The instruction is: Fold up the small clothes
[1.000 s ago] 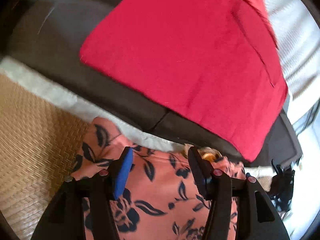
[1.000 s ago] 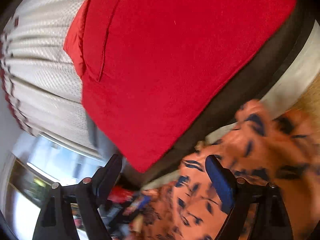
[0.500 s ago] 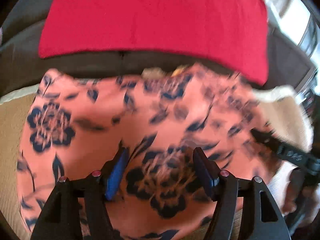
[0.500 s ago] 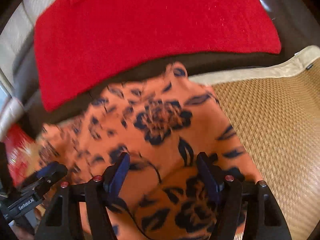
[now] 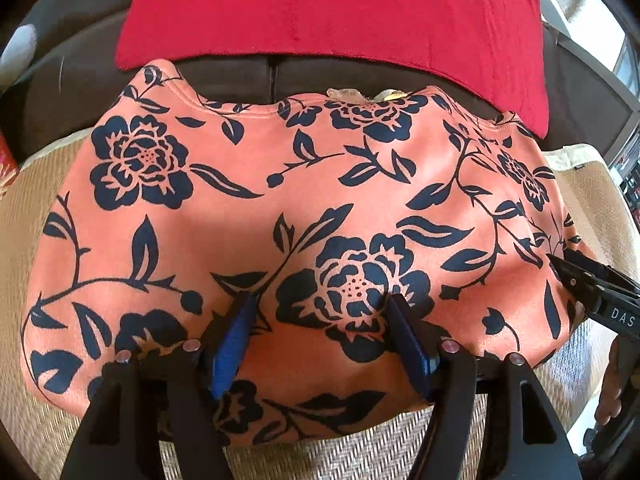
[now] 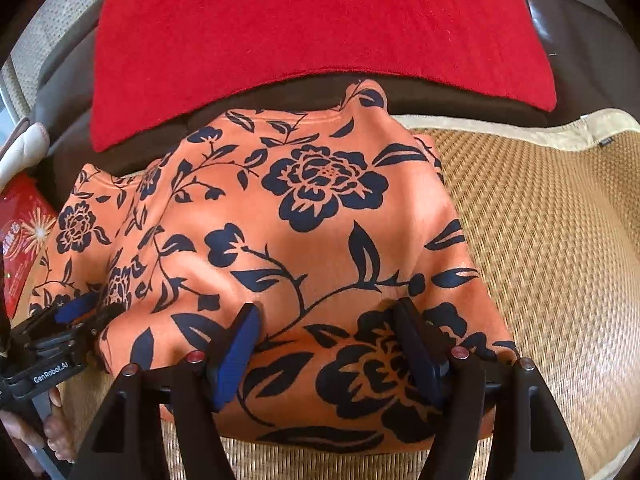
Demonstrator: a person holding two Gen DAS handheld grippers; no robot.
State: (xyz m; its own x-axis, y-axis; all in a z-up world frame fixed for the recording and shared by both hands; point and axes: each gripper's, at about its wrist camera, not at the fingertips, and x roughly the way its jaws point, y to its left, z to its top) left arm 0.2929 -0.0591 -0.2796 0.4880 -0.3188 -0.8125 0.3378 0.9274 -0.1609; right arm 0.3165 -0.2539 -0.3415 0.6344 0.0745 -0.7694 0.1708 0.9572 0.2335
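While the orange floral garment (image 5: 248, 216) lies spread on the woven mat (image 6: 552, 240), its far edge lapping onto the dark cushion (image 5: 240, 76) below the red cloth (image 5: 332, 8), both grippers stand over its near edge. Left gripper (image 5: 320, 316): jaws have just been opening, partly apart, cloth between them but not pinched. Right gripper (image 6: 328, 324): jaws have just been closing, also partly apart, fingers resting on the fabric; whether they grip it I cannot tell.
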